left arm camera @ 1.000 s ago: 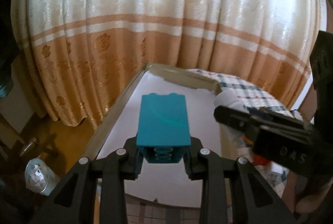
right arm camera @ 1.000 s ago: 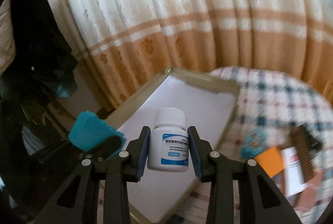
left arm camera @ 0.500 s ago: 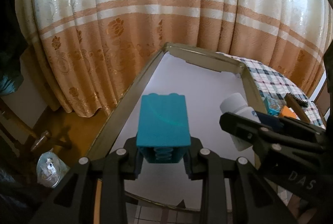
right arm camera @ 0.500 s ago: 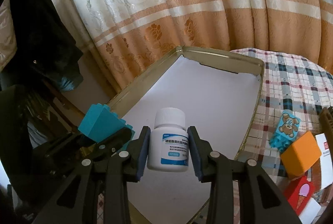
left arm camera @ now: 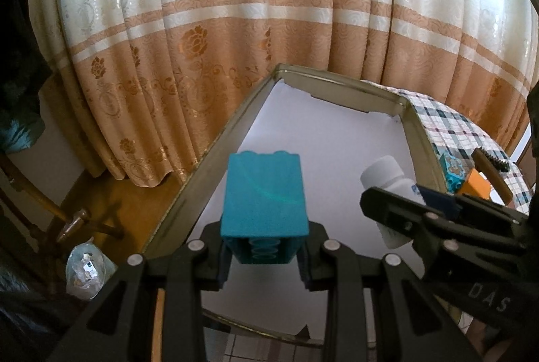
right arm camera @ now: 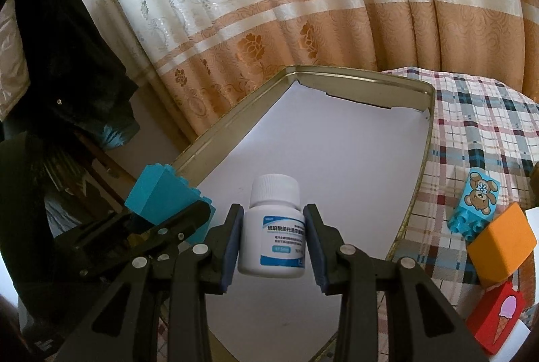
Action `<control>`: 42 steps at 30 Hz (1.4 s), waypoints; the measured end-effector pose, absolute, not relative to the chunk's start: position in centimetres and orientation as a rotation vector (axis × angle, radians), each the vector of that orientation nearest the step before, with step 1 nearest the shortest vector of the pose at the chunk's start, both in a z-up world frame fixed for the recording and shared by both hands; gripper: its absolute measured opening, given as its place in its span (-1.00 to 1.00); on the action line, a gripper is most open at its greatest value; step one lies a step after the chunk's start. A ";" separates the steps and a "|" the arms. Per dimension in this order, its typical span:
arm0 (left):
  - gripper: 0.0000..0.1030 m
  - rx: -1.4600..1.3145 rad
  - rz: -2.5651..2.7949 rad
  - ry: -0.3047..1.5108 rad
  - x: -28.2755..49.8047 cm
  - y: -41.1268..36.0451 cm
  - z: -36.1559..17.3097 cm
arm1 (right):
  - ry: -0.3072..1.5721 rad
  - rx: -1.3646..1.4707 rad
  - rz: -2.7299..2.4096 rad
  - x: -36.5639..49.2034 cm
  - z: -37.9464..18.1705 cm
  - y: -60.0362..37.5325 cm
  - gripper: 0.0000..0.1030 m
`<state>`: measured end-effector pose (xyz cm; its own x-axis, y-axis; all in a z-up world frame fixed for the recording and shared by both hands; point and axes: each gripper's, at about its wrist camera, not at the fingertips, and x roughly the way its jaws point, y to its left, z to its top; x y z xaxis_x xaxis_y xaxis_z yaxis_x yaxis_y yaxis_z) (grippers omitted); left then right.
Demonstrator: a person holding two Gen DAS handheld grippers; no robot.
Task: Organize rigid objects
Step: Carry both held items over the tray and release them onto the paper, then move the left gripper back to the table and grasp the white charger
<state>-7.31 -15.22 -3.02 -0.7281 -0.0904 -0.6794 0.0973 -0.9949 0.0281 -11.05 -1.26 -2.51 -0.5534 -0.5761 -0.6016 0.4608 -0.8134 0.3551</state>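
Note:
My left gripper (left arm camera: 264, 252) is shut on a teal toy brick (left arm camera: 264, 197) and holds it above the near left part of a metal tray (left arm camera: 209, 166) lined white. My right gripper (right arm camera: 273, 244) is shut on a white pill bottle (right arm camera: 273, 234) with a blue label, held above the tray (right arm camera: 353, 82). The bottle also shows in the left wrist view (left arm camera: 387, 183), and the teal brick in the right wrist view (right arm camera: 161, 193), to the left of the bottle.
On the checked cloth (right arm camera: 471, 133) right of the tray lie a light-blue bear brick (right arm camera: 476, 203), an orange block (right arm camera: 502, 244) and a red ice-cream block (right arm camera: 498, 318). A curtain (left arm camera: 235, 25) hangs behind. The floor and a plastic bag (left arm camera: 84, 271) lie left of the tray.
Both grippers have moved forward and lower over the tray, each still holding its object. The tray looks larger and nearer in both views.

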 end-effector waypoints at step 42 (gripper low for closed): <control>0.88 0.863 -2.826 0.058 -2.6 -11.2 0.0 | -0.327 0.674 -2.982 -4.1 0.4 14.7 0.67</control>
<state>-2.62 -11.19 -0.03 -0.8136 -0.1655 -0.5573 0.1883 -0.9820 0.0166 -4.12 14.65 0.45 -0.9016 -0.1113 -0.4179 0.0181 -0.9752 0.2207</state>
